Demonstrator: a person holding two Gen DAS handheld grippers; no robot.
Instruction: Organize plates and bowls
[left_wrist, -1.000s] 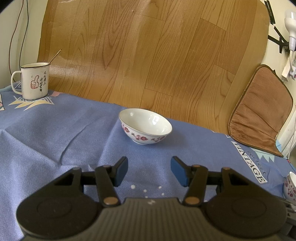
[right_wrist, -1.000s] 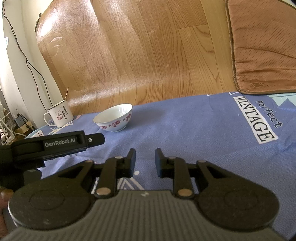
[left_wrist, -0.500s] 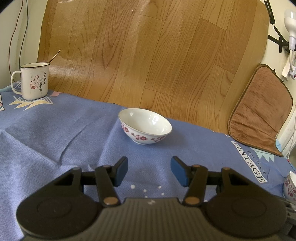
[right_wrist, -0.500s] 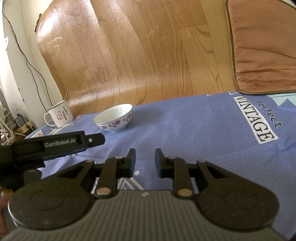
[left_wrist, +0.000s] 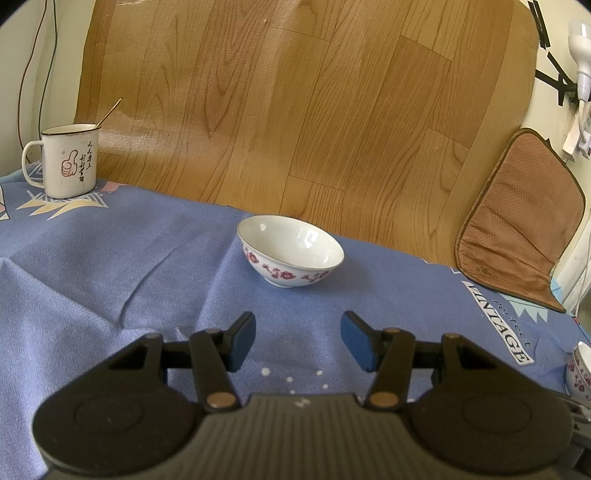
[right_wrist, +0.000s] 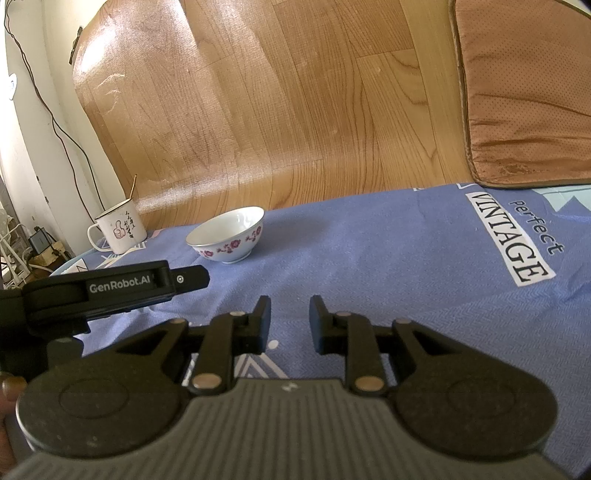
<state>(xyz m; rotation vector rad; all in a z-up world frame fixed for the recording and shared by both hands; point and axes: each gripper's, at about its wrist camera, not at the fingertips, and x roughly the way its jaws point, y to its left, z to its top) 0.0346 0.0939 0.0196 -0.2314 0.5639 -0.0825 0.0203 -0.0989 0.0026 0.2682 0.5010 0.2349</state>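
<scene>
A white bowl with red flowers (left_wrist: 291, 254) stands upright on the blue cloth (left_wrist: 92, 273), ahead of my left gripper (left_wrist: 297, 341), which is open and holds nothing. The same bowl (right_wrist: 226, 235) shows far left in the right wrist view. My right gripper (right_wrist: 289, 324) hovers over the cloth with a narrow gap between its fingers and nothing in it. A second flowered bowl (left_wrist: 579, 373) peeks in at the right edge of the left wrist view. The left gripper's body (right_wrist: 110, 290) appears at the left of the right wrist view.
A white enamel mug (left_wrist: 68, 165) with a thin stick in it stands at the far left. Wood-pattern sheet (left_wrist: 314, 110) rises behind the cloth. A brown cushion (left_wrist: 517, 218) leans at the right. Cables hang on the left wall.
</scene>
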